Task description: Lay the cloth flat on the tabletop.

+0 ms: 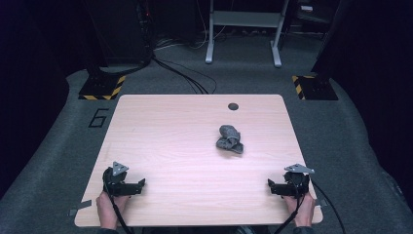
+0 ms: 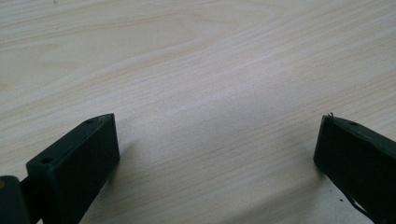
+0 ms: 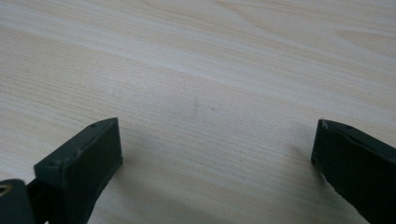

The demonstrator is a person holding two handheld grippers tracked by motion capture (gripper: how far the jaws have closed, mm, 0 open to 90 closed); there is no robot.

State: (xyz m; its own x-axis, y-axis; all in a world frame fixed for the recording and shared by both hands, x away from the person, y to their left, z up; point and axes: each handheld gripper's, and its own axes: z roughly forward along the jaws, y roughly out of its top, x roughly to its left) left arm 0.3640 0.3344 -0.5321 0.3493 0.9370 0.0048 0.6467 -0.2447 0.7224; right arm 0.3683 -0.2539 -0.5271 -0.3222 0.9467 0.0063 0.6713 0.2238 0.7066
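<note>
- Left gripper (image 1: 139, 186): held in the person's left hand (image 1: 108, 208) at the near left corner of the table (image 1: 165, 136), resting low on the wood. Its jaws point inward, toward the table's middle. Grey three-cornered plate (image 1: 119, 168) on top; black cable trailing back past the hand to the near edge.
- Left gripper state: jaws spread wide apart in the left gripper view (image 2: 215, 140), with bare wood between them and nothing held.
- Right gripper (image 1: 272, 187): held in the person's right hand (image 1: 303, 209) at the near right corner, mirrored to the left one, jaws pointing inward. Grey plate (image 1: 298, 168) on top; cable running off the near edge.
- Right gripper state: jaws likewise wide apart in the right gripper view (image 3: 215, 142), empty; a faint dark scuff mark (image 3: 195, 106) shows on the wood ahead of them.
- Grey cloth (image 1: 229, 139): crumpled in a small heap on the table, right of centre and toward the far side, well apart from both grippers. Seen from the high view.
- Round dark hole (image 1: 233, 106): in the tabletop near the far edge, just beyond the cloth.
- High view surroundings: grey carpet floor, two black bases with yellow-black hazard stripes (image 1: 101, 87) (image 1: 314, 87), a white frame's legs (image 1: 243, 29), cables on the floor.
- Writing: a large "6" (image 1: 99, 118) marked on the floor left of the table.
</note>
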